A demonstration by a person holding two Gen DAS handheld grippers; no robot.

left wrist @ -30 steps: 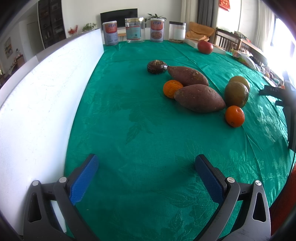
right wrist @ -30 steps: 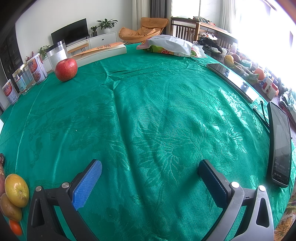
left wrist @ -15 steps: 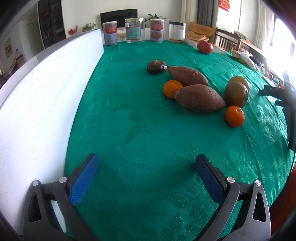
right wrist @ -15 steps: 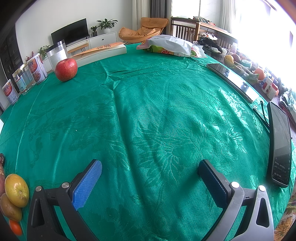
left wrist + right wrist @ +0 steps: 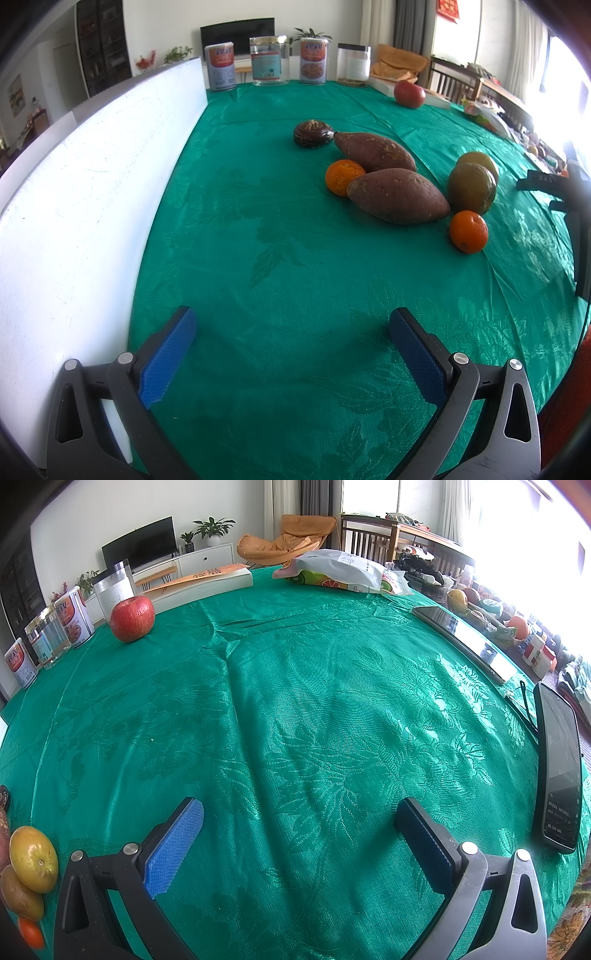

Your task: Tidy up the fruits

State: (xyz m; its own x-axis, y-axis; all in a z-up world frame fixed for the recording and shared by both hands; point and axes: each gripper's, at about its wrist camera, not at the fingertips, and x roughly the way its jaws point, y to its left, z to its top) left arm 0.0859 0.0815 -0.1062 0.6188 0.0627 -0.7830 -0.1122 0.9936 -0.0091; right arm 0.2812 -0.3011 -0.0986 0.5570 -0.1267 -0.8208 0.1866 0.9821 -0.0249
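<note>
On the green tablecloth (image 5: 258,240) lies a cluster: two sweet potatoes (image 5: 399,201) (image 5: 375,151), two oranges (image 5: 468,232) (image 5: 344,176), two green-yellow round fruits (image 5: 471,188) (image 5: 480,162) and a dark round fruit (image 5: 313,133). A red apple (image 5: 409,94) sits far back. My left gripper (image 5: 291,328) is open over bare cloth, well short of the cluster. My right gripper (image 5: 300,818) is open, nothing between its fingers. In the right wrist view the apple (image 5: 132,618) is far left, and a yellowish fruit (image 5: 33,858) sits at the left edge.
A white board (image 5: 74,206) stands along the left side. Cans and jars (image 5: 269,61) line the far edge. A book (image 5: 199,585), a printed bag (image 5: 343,572), a long dark device (image 5: 465,640) and a phone (image 5: 559,775) lie toward the right.
</note>
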